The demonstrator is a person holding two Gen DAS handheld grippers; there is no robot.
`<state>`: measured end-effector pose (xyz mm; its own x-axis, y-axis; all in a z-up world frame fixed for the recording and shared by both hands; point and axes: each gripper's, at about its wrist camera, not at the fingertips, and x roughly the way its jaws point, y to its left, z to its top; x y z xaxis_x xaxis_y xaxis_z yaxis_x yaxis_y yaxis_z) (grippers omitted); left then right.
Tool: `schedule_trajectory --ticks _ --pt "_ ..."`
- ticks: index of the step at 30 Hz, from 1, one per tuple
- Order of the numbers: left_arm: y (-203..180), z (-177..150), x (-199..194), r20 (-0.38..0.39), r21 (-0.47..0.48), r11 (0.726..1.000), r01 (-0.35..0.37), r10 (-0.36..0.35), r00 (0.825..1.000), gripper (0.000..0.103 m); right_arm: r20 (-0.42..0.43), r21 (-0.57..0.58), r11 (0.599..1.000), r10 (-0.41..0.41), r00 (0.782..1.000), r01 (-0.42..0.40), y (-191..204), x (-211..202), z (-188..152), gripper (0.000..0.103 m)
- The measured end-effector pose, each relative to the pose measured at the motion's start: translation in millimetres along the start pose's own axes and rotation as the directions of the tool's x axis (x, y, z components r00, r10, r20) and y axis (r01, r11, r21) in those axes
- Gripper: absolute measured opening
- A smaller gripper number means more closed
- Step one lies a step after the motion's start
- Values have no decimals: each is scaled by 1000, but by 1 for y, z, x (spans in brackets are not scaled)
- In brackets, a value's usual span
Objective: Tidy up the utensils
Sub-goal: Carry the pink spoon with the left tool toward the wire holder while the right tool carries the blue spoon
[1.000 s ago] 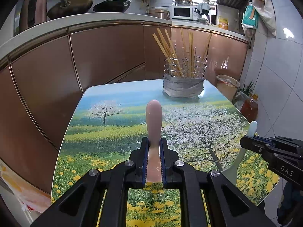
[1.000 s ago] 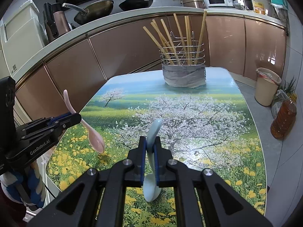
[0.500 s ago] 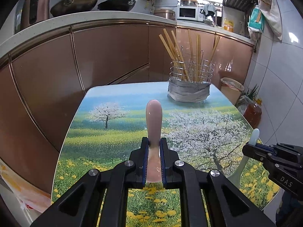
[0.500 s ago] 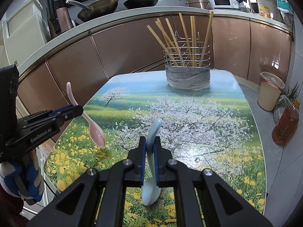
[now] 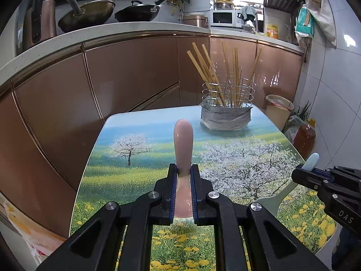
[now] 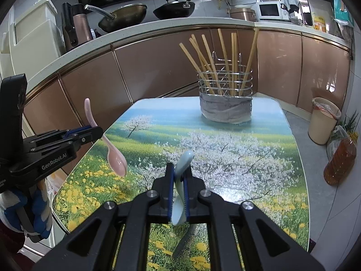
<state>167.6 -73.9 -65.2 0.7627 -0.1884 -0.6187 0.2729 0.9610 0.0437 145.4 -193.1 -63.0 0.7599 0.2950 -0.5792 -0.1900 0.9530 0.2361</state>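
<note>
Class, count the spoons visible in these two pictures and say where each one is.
2. The pink spoon is clamped in the left hand-held gripper; the blue spoon is clamped in the right hand-held gripper. Others could be hidden in the holder behind the chopsticks.

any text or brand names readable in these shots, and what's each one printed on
"GenRobot.AI" on the side of the left hand-held gripper, seen in the right wrist view.
"DAS" on the side of the right hand-held gripper, seen in the left wrist view; the word may be cut off.
Faint print on the grey wrap around the wire utensil holder: too small to read.
Yellow package on the counter: blurred.
</note>
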Motion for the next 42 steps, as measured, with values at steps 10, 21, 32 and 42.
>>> schedule_trajectory --ticks 10,21,32,42 --pt "-14 15 -3 17 28 1000 9 -10 1000 11 46 -18 1000 -24 999 24 -7 -16 11 7" --pt "-29 37 -14 56 51 998 39 -42 998 11 131 -64 993 -86 988 95 -12 -53 36 7" --pt "-37 60 -23 95 87 995 44 -53 994 11 167 -57 990 -116 979 127 -21 -72 55 7" --pt "-45 102 -15 166 114 993 29 -48 985 11 202 -54 988 -132 970 146 -29 -69 88 7"
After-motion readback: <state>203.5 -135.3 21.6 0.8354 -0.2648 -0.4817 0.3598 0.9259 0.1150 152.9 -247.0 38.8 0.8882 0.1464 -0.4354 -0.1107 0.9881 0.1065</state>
